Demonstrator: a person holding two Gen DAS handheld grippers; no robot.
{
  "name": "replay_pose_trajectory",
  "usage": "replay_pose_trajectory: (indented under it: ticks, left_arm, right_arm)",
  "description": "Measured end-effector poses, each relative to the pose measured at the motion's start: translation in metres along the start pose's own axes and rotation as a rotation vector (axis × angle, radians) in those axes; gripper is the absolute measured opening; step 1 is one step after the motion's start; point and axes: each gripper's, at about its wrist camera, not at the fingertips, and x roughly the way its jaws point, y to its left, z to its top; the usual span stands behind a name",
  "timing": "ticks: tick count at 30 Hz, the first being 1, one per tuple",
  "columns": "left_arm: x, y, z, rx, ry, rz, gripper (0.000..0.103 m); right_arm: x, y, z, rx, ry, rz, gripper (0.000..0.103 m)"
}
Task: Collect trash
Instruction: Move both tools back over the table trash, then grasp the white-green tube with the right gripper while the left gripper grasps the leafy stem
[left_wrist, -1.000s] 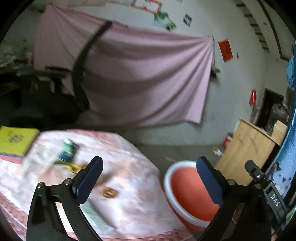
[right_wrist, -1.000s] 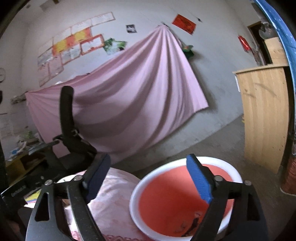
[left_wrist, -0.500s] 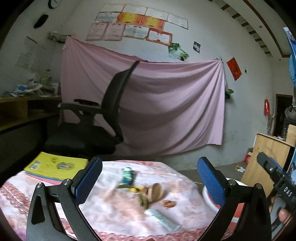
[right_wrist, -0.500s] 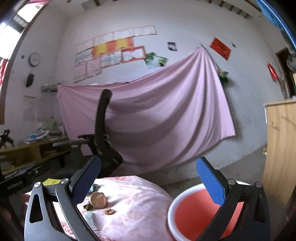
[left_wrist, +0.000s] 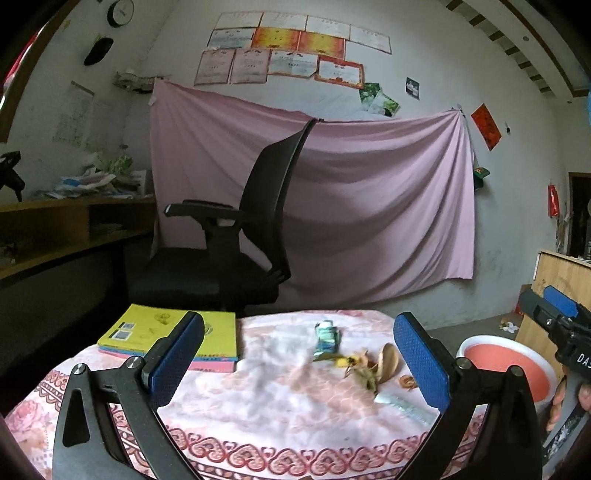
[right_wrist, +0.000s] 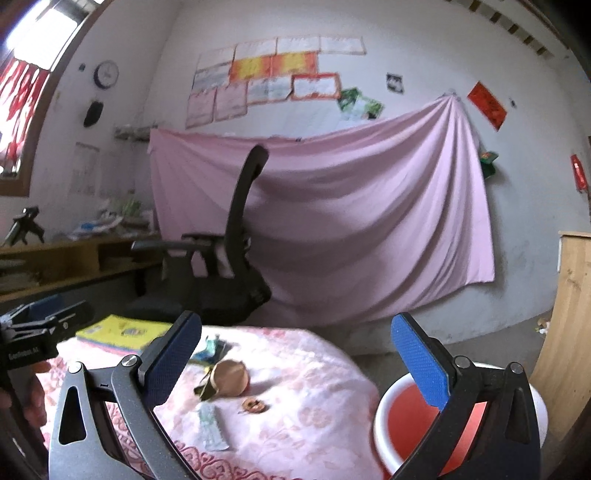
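Table (left_wrist: 280, 424) w/ blurry scraps (left_wrist: 364, 365) | bin (right_wrist: 406, 417) part-hidden by right claw (right_wrist: 297, 363)

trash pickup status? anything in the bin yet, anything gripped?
Done: can't confirm; the red basin beside the table shows no trash on its visible part.
In hand: nothing. Left gripper and right gripper are both open and empty.
Left: green wrapper, peel scraps, brown shell, small orange piece, flat sachet on the tablecloth.
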Motion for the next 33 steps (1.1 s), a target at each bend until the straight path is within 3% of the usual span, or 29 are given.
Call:
replay_pose_trajectory:
  ticks: [9,14,17,20,25,30,33]
  left_arm:
    - [0.024,0.016,-0.011,-0.012,0.173,-0.023,0.101]
    - [0.047,0.015,-0.019,-0.007,0.316,-0.024,0.1]
    - [0.057,0.017,-0.025,-0.017,0.385,-0.039,0.099]
    - [0.067,0.019,-0.031,-0.034,0.449,-0.058,0.089]
    - [0.082,0.02,-0.04,-0.048,0.552,-0.086,0.062]
    - [0.093,0.018,-0.049,-0.043,0.637,-0.117,0.048]
    - [0.097,0.014,-0.051,-0.027,0.664,-0.133,0.043]
  right_arm:
    - [0.038,0.014,-0.014,-0.032,0.248,0.026,0.101]
    - [0.06,0.02,-0.026,-0.018,0.401,0.049,0.081]
    - [0.069,0.02,-0.033,0.019,0.487,0.105,0.07]
    - [0.076,0.022,-0.041,0.045,0.558,0.166,0.055]
    - [0.081,0.032,-0.048,0.042,0.62,0.253,0.046]
    - [0.091,0.044,-0.058,0.016,0.702,0.305,0.039]
    - [0.095,0.05,-0.063,-0.004,0.737,0.311,0.026]
